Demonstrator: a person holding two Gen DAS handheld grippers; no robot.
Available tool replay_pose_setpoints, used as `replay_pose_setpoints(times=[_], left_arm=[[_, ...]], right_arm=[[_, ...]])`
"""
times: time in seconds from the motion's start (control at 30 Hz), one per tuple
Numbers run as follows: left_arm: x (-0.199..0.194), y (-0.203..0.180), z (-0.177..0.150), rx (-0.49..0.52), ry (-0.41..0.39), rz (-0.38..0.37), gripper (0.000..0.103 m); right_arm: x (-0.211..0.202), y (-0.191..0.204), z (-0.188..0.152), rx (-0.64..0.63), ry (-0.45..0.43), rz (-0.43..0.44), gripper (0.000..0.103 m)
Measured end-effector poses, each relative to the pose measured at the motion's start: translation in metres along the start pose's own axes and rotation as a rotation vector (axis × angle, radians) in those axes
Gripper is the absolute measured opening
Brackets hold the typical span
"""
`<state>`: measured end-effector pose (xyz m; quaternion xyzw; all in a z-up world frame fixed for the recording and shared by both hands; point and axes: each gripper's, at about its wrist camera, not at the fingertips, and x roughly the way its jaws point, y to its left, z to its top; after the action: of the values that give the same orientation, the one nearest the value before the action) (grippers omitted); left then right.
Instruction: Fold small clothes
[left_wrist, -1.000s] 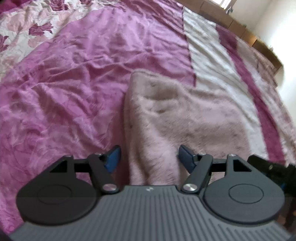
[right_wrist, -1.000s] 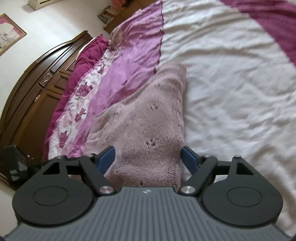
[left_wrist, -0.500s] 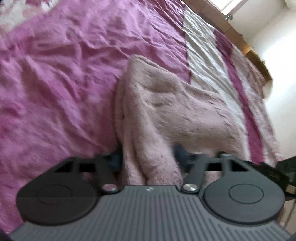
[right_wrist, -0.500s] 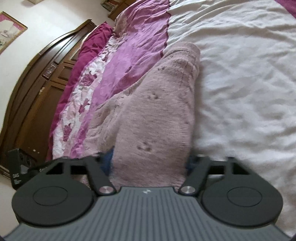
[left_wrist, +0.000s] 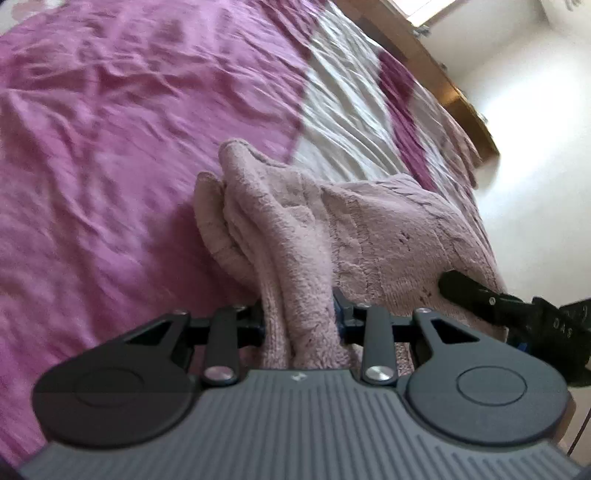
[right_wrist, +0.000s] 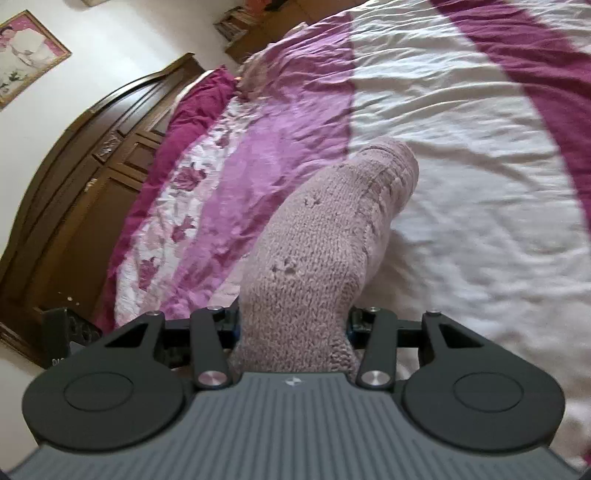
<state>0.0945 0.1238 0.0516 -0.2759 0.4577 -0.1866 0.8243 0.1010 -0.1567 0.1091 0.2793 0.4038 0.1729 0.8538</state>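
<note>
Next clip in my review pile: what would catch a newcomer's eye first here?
A fuzzy pink knitted garment rises from the bed, bunched between both grippers, left gripper and right gripper, whose jaws are closing on it. Beneath spreads a crumpled magenta-and-white bedspread, with a dark wooden headboard at the left.

- the garment (left_wrist: 369, 236) was pale pink knitted wool, fuzzy and matt, with a cable rib and small eyelet holes in the stitch.
- the bedspread (right_wrist: 461, 155) was thin woven cloth, creased all over, with a faint sheen on its magenta, white and rose-printed bands.
- the left tongs (left_wrist: 300, 317) had a matt dark-grey plastic body, ribbed along its top, with small bright metal pivot pins.
- the right tongs (right_wrist: 293, 325) were of the same matt plastic, with blue pads that looked rubbery.
- the headboard (right_wrist: 70, 192) was dark carved wood, polished to a soft gloss.
- the picture frame (right_wrist: 62, 55) looked gilt.
</note>
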Motion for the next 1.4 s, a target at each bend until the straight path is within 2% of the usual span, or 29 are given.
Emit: replay_pose_setpoints(times=[0.13, 0.2, 0.27, 0.37, 0.43, 0.5, 0.53, 0.63, 0.77, 0.9, 0.97, 1.03, 1.07, 1.1, 1.23, 1.4], left_arm=[[0.007, -0.022, -0.024, 0.047, 0.056, -0.039, 0.034], [0.012, -0.031, -0.036, 0.090, 0.083, -0.027, 0.034], [0.019, -0.039, -0.047, 0.158, 0.100, 0.026, 0.035], [0.033, -0.046, -0.064, 0.271, 0.116, 0.165, 0.040], [0.037, -0.048, -0.072, 0.321, 0.100, 0.203, 0.047], [0.034, -0.049, -0.076, 0.348, 0.080, 0.238, 0.056], [0.032, -0.049, -0.077, 0.358, 0.073, 0.255, 0.058], [0.028, -0.053, -0.078, 0.361, 0.062, 0.284, 0.060], [0.017, -0.061, -0.084, 0.377, 0.039, 0.328, 0.061], [0.005, -0.068, -0.092, 0.359, 0.010, 0.361, 0.061], [-0.004, -0.072, -0.099, 0.349, -0.010, 0.376, 0.061], [-0.010, -0.076, -0.108, 0.352, -0.018, 0.386, 0.071], [-0.012, -0.078, -0.112, 0.353, -0.021, 0.394, 0.079], [-0.013, -0.081, -0.118, 0.357, -0.026, 0.405, 0.082], [-0.016, -0.088, -0.139, 0.385, -0.029, 0.418, 0.082], [-0.010, -0.091, -0.160, 0.399, -0.010, 0.464, 0.082]], right_arm=[[-0.044, -0.014, -0.015, 0.009, 0.000, -0.053, 0.051], [-0.060, -0.025, -0.028, 0.015, 0.011, -0.082, 0.051], [-0.063, -0.037, -0.042, 0.008, 0.033, -0.122, 0.052], [-0.050, -0.058, -0.065, 0.017, 0.081, -0.180, 0.055], [-0.041, -0.067, -0.079, 0.000, 0.084, -0.223, 0.061], [-0.037, -0.075, -0.090, -0.010, 0.062, -0.222, 0.065], [-0.039, -0.077, -0.093, -0.004, 0.049, -0.215, 0.066], [-0.047, -0.078, -0.097, 0.005, 0.027, -0.209, 0.070], [-0.063, -0.067, -0.104, -0.028, -0.011, -0.236, 0.071], [-0.082, -0.057, -0.110, -0.038, -0.063, -0.261, 0.071], [-0.093, -0.052, -0.117, -0.049, -0.093, -0.271, 0.075], [-0.101, -0.046, -0.124, -0.063, -0.111, -0.272, 0.079], [-0.105, -0.042, -0.129, -0.074, -0.117, -0.269, 0.080], [-0.108, -0.039, -0.133, -0.082, -0.120, -0.269, 0.081], [-0.116, -0.026, -0.156, -0.121, -0.144, -0.308, 0.082], [-0.114, -0.021, -0.176, -0.132, -0.128, -0.336, 0.082]])
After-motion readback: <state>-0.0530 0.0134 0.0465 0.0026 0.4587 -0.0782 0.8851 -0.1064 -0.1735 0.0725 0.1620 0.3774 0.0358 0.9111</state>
